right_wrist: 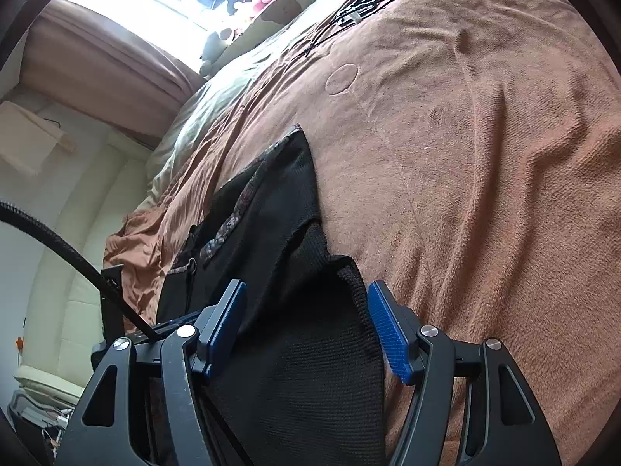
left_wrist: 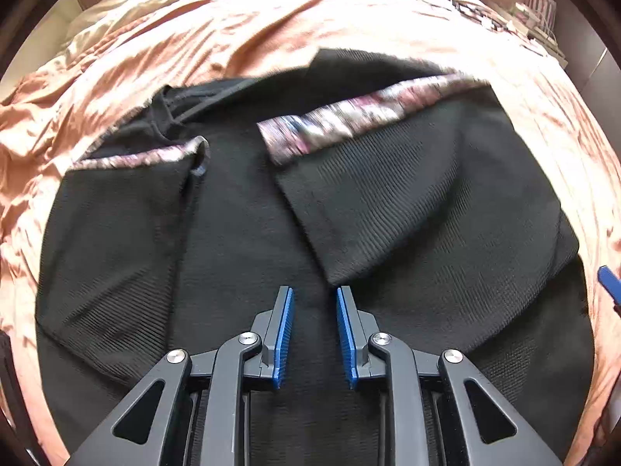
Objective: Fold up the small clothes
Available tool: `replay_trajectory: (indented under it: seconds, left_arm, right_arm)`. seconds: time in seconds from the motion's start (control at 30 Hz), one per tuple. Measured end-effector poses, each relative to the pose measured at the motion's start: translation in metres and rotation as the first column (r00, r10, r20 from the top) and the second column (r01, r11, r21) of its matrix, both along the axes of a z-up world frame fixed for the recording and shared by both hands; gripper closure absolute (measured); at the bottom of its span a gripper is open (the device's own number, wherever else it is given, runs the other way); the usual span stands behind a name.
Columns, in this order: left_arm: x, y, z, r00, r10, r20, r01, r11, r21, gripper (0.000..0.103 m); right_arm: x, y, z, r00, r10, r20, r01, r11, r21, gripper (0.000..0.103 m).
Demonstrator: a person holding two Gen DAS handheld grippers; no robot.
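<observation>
Since the black garment [left_wrist: 248,233] is a soft ribbed knit, it looks light and floppy: expect it to drape and slide on itself, not hold a crease, so I'd pinch through a hem or corner, not mid-panel. It lies spread on the bed, on a brown blanket [right_wrist: 485,155], with two flaps already turned in toward the middle, each edged by a patterned band [left_wrist: 365,116]. Best grab points look like the lower corner of the right flap, just ahead of the left tool [left_wrist: 313,299], or the outer edge near the right tool [right_wrist: 306,306]. Left tool: jaws apart, nothing between them, hovering over the cloth centre. Right tool: jaws wide apart, straddling the garment's right edge, pads not closed on it; contact with the fabric can't be confirmed. Hard to read: band print is motion-blurred, the drawstring area [left_wrist: 174,112] is dark on dark, the garment's near hem is hidden under the tools, and what type of garment it is can't be told.
</observation>
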State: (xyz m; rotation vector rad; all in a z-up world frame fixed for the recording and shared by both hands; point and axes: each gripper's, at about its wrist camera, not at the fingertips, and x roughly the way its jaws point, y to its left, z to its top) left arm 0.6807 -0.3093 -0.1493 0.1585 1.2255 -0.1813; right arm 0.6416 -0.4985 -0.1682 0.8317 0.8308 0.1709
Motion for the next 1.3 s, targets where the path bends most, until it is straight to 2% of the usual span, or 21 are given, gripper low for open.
replay_trajectory:
  seconds: [0.13,0.33,0.43,0.47,0.5,0.53,0.57,0.67,0.73,0.8,0.83,0.87,0.9,0.97,1.03,1.17,1.23,1.3]
  left_arm:
    - [0.015,0.021,0.008,0.999,0.037,0.029,-0.036,0.999,-0.015,0.078]
    - [0.040,0.031,0.001,0.997,0.071,0.040,-0.068,0.995,-0.072,0.078]
    - [0.050,0.032,-0.003,0.996,0.075,0.048,-0.070,0.992,-0.102,0.076]
    - [0.053,0.030,-0.004,0.996,0.075,0.052,-0.069,0.992,-0.101,0.066]
    - [0.057,0.030,-0.006,0.996,0.073,0.056,-0.068,0.993,-0.101,0.052]
    - [0.060,0.028,-0.007,0.995,0.070,0.065,-0.063,0.993,-0.097,0.046]
    - [0.063,0.025,-0.009,0.995,0.066,0.081,-0.059,0.995,-0.083,0.042]
    - [0.072,0.020,-0.014,0.993,0.061,0.098,-0.055,0.996,-0.067,0.043]
    - [0.078,0.017,-0.019,0.993,0.054,0.102,-0.047,0.996,-0.075,0.048]
    - [0.081,0.014,-0.021,0.993,0.041,0.112,-0.034,0.997,-0.064,0.066]
    - [0.083,0.011,-0.022,0.993,0.028,0.116,-0.021,0.998,-0.056,0.071]
    - [0.085,0.008,-0.023,0.993,0.017,0.119,-0.012,0.999,-0.040,0.080]
    - [0.085,0.004,-0.023,0.992,0.012,0.127,-0.012,1.000,-0.004,0.084]
    - [0.087,0.000,-0.021,0.989,0.019,0.149,-0.026,0.999,0.045,0.089]
    - [0.090,0.000,-0.021,0.986,0.040,0.159,-0.052,0.996,0.071,0.089]
    - [0.092,0.006,-0.017,0.989,0.054,0.140,-0.060,0.997,0.040,0.089]
    - [0.090,0.011,-0.009,0.986,0.057,0.154,-0.067,0.996,0.062,0.089]
    - [0.086,0.022,0.002,0.986,0.077,0.151,-0.081,0.997,0.020,0.089]
  right_arm:
    - [0.013,0.006,-0.003,1.000,0.015,-0.005,-0.015,0.997,-0.070,0.040]
    - [0.022,0.014,-0.001,1.000,0.032,0.000,-0.031,0.994,-0.106,0.040]
    - [0.028,0.017,-0.001,0.999,0.048,0.005,-0.047,0.990,-0.135,0.049]
    - [0.030,0.017,-0.003,0.999,0.053,0.002,-0.052,0.989,-0.139,0.051]
    - [0.032,0.018,-0.004,0.999,0.053,-0.001,-0.053,0.989,-0.141,0.053]
    - [0.033,0.019,-0.005,0.998,0.055,-0.001,-0.055,0.989,-0.140,0.056]
    - [0.035,0.020,-0.006,0.998,0.059,0.000,-0.059,0.988,-0.142,0.057]
    - [0.041,0.023,-0.008,0.998,0.067,-0.006,-0.067,0.984,-0.164,0.065]
    - [0.044,0.026,-0.011,0.997,0.070,-0.022,-0.073,0.984,-0.165,0.069]
    - [0.045,0.030,-0.012,0.997,0.075,-0.035,-0.080,0.979,-0.187,0.074]
    - [0.045,0.030,-0.012,0.996,0.074,-0.041,-0.080,0.977,-0.197,0.077]
    - [0.045,0.030,-0.014,0.996,0.069,-0.054,-0.078,0.977,-0.201,0.080]
    - [0.045,0.028,-0.014,0.996,0.063,-0.060,-0.074,0.978,-0.195,0.082]
    - [0.045,0.026,-0.014,0.996,0.053,-0.069,-0.066,0.979,-0.193,0.086]
    - [0.043,0.027,-0.012,0.996,0.052,-0.075,-0.066,0.977,-0.201,0.086]
    - [0.040,0.031,-0.006,0.994,0.058,-0.089,-0.077,0.970,-0.229,0.086]
    - [0.037,0.031,-0.002,0.994,0.058,-0.096,-0.079,0.970,-0.230,0.086]
    - [0.031,0.029,0.006,0.994,0.048,-0.093,-0.069,0.969,-0.237,0.086]
